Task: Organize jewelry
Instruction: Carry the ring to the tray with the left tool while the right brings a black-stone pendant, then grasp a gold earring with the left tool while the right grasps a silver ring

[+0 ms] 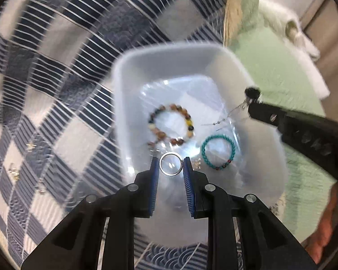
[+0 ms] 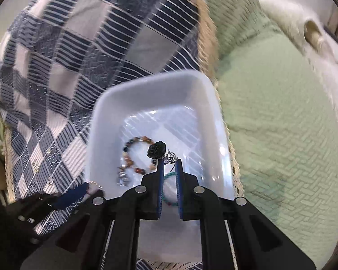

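Observation:
Over the translucent white bin [image 1: 146,63], my left gripper [image 1: 170,165] is shut on a silver ring [image 1: 170,164] pinched between its blue pads. A brown bead bracelet [image 1: 171,123] and a turquoise bracelet [image 1: 217,151] lie on the bin floor. From the right, my right gripper [image 1: 249,105] comes in over the rim. In the right wrist view it [image 2: 169,162] is shut on the silver clasp of a black flower pendant [image 2: 156,149], above the bin [image 2: 146,94] and the brown bracelet [image 2: 135,155]. The left gripper [image 2: 90,189] shows at the lower left.
The bin sits on a blue and white checked cloth [image 1: 56,67], where small gold pieces [image 1: 13,172] lie scattered at the left. A green quilt [image 2: 281,135] spreads to the right, with a white furry throw [image 2: 326,67] beyond. A hand [image 1: 322,225] shows at the lower right.

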A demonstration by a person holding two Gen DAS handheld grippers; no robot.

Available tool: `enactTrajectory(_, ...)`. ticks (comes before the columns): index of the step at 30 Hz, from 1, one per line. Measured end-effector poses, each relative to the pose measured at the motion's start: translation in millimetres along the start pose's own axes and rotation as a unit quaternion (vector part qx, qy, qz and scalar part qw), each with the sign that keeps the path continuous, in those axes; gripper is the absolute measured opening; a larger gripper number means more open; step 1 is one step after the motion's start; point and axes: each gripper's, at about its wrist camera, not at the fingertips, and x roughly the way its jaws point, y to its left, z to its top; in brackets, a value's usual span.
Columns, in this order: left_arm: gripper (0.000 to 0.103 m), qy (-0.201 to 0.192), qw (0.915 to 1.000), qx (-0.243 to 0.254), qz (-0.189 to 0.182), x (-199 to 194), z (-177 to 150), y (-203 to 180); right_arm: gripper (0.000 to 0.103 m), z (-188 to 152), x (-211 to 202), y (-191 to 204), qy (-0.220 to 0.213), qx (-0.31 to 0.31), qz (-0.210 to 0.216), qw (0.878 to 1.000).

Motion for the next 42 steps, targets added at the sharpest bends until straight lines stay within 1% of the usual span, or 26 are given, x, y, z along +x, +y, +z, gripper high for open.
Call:
enactTrajectory(2,0.020,0.016,0.9998,0.003,0.006,20.6,-0.9,-6.7,0.011,-1.2,5.8,-5.5,0.008,0.005,0.003,1.000)
enactTrajectory(7,0.021,0.038,0.9992,0.003,0.007,48.8,-5.4,-13.5,0.011,-0.7,10.5,-11.8,0.016,0.015,0.010,1.000)
enactTrajectory(10,0.021,0.038,0.9990,0.009,0.023,55.4,-7.3,-15.0,0.011,-1.4,9.2,-12.9,0.016,0.017,0.014,1.000)
enactTrajectory(13,0.021,0.040,0.9989,0.014,0.022,55.4,-9.1,-17.8,0.011,-2.2,7.8,-12.4,0.018,0.014,0.014,1.000)
enactTrajectory(15,0.023,0.038,0.9990,0.010,0.023,51.6,-10.1,-16.2,0.011,-2.0,10.4,-10.3,0.021,0.012,0.010,1.000)
enactTrajectory(17,0.035,0.031,0.9992,0.002,0.025,47.2,-6.3,-16.5,0.011,-1.6,14.6,-8.1,0.026,0.010,0.011,1.000)
enactTrajectory(18,0.048,0.024,0.9994,-0.005,0.024,40.7,-6.6,-12.6,0.011,-0.9,17.1,-7.1,0.027,0.010,0.011,1.000)
enactTrajectory(19,0.050,0.012,0.9997,-0.011,0.020,32.1,-7.7,-7.8,0.011,-0.9,19.1,-6.5,0.031,0.010,0.011,0.999)
enactTrajectory(22,0.050,-0.012,0.9994,-0.030,0.008,8.0,-13.9,8.5,0.011,-3.1,32.9,0.9,0.049,-0.004,0.010,0.999)
enactTrajectory(23,0.050,-0.017,0.9991,-0.038,-0.003,1.1,-16.4,14.7,0.011,-3.8,37.6,3.4,0.056,-0.009,0.009,0.998)
enactTrajectory(26,0.050,-0.031,0.9985,-0.044,0.009,-13.1,-19.8,25.9,0.012,-6.6,57.0,12.6,0.079,-0.023,-0.003,0.997)
enactTrajectory(30,0.050,-0.040,0.9974,-0.059,0.009,-25.8,-22.1,39.8,0.012,-9.0,64.7,19.7,0.089,-0.031,-0.010,0.996)
enactTrajectory(31,0.050,-0.044,0.9970,-0.062,0.015,-27.3,-22.5,43.7,0.013,-8.9,64.8,21.1,0.088,-0.033,-0.014,0.995)
enactTrajectory(32,0.050,-0.046,0.9967,-0.064,0.022,-27.2,-22.4,45.7,0.014,-8.7,65.0,22.7,0.090,-0.035,-0.025,0.995)
enactTrajectory(33,0.050,-0.046,0.9963,-0.067,0.028,-28.7,-24.0,49.6,0.023,-8.9,64.1,23.2,0.088,-0.035,-0.028,0.995)
enactTrajectory(34,0.050,-0.043,0.9962,-0.071,0.027,-29.1,-25.1,54.0,0.040,-8.5,62.4,24.3,0.083,-0.035,-0.029,0.995)
enactTrajectory(36,0.050,-0.037,0.9960,-0.078,0.024,-32.8,-27.6,67.3,0.055,-6.9,49.7,27.7,0.063,-0.041,-0.036,0.997)
enactTrajectory(38,0.050,-0.039,0.9957,-0.076,0.036,-42.6,-30.4,81.5,0.055,-5.2,35.3,30.6,0.046,-0.042,-0.029,0.998)
enactTrajectory(39,0.051,-0.045,0.9950,-0.074,0.051,-53.0,-34.0,93.7,0.055,-3.7,23.0,33.8,0.030,-0.041,-0.014,0.999)
enactTrajectory(42,0.061,-0.058,0.9919,-0.076,0.084,-81.4,-43.8,134.2,0.055,-1.4,-3.6,55.1,-0.006,-0.052,0.013,0.999)
